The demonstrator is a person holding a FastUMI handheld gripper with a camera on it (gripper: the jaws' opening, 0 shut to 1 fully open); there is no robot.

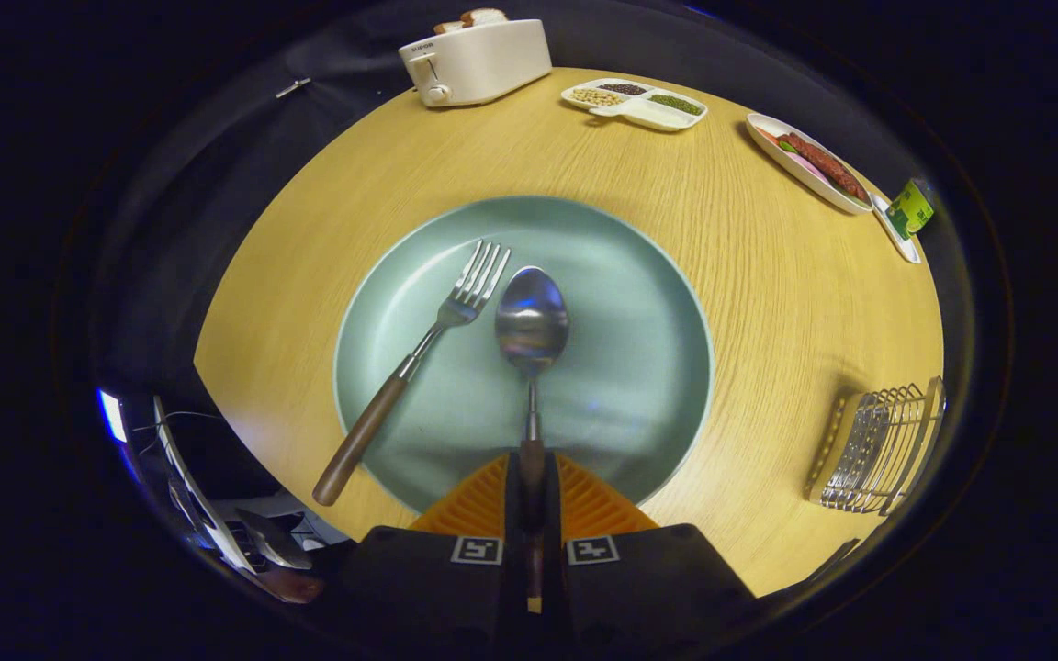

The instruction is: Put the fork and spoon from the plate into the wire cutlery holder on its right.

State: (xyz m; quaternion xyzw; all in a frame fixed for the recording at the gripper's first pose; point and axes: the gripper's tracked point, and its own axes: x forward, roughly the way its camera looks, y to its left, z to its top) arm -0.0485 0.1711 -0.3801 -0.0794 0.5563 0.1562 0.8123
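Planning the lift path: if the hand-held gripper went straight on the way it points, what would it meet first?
The hand-held gripper is shut on the spoon handle. Straight ahead the line runs along the spoon over the plate, then bare table; the toaster sits left of it, though depth is unclear.

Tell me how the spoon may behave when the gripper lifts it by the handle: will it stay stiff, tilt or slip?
The spoon looks like rigid metal with a wooden handle, so it should stay stiff. The gripper is shut on the handle's far end, well away from the bowl, so the bowl may droop. The narrow handle might twist between the fingers.
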